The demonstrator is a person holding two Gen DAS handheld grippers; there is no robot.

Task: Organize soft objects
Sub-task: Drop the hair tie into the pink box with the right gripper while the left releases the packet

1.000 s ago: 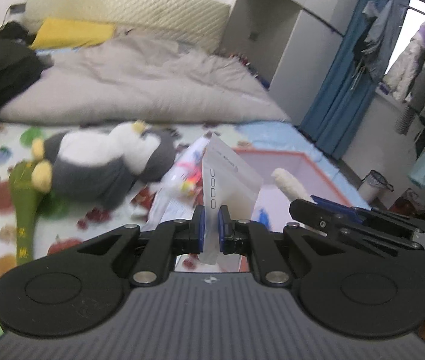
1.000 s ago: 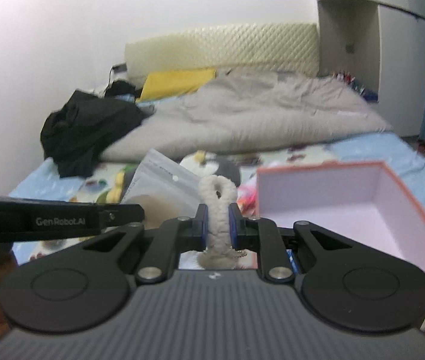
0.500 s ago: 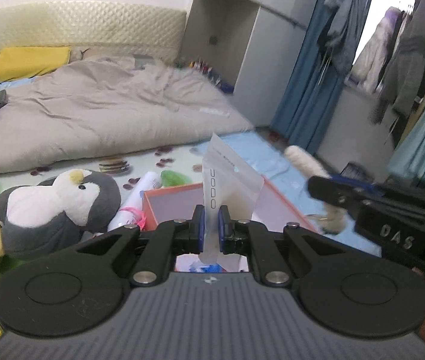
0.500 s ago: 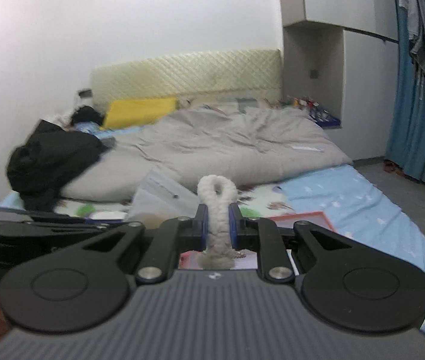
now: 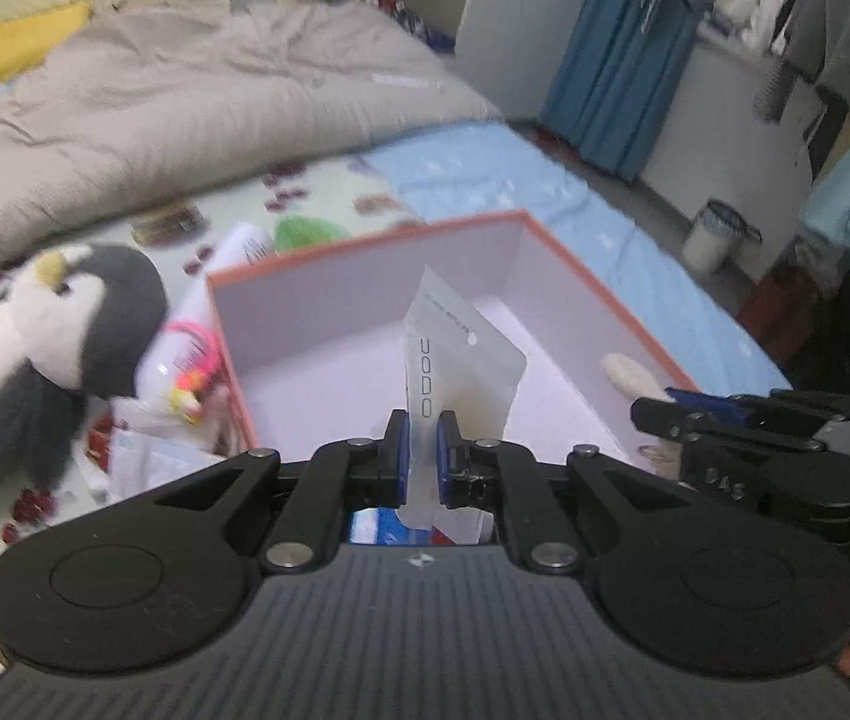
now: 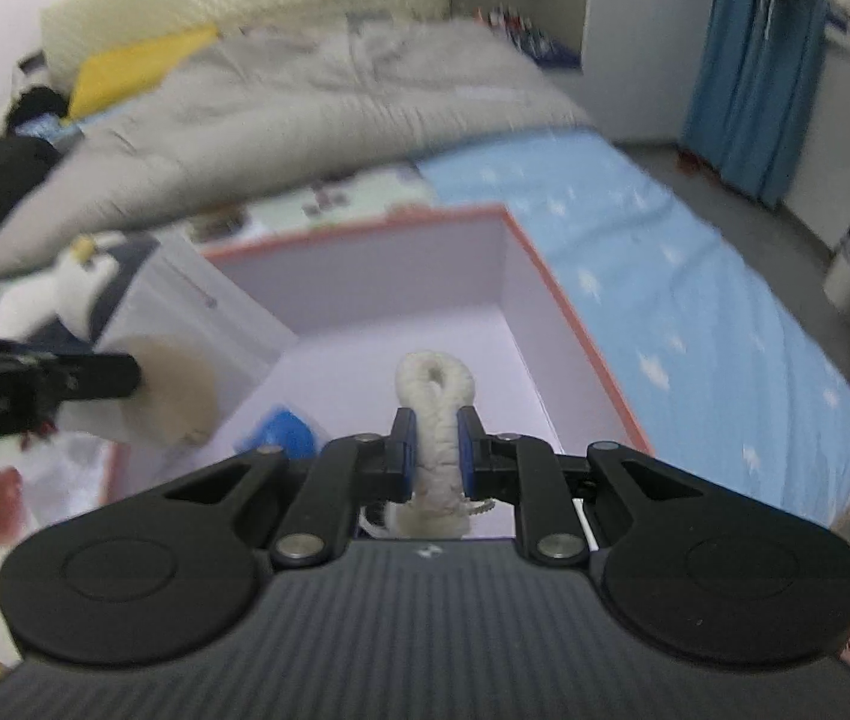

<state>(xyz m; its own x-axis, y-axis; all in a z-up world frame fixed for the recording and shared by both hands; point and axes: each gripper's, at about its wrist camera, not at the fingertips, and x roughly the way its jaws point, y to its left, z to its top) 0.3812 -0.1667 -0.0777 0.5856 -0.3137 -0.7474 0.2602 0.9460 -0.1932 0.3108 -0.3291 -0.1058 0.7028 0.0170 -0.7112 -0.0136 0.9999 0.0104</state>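
**Open box, mostly free floor inside**

The pink box [image 6: 574,324] stands open at the top, so a gripper can come in from above. Its floor is mostly bare; only a small blue item [image 6: 284,433] lies near the front left corner. The walls close all visible sides. On the left outside, the penguin plush [image 5: 47,354] and a white tube [image 5: 185,336] crowd the wall. The blue sheet [image 6: 694,312] on the right is free.

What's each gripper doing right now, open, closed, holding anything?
Left gripper: closed on a frosted plastic pouch.
Right gripper: closed on a cream fuzzy loop.
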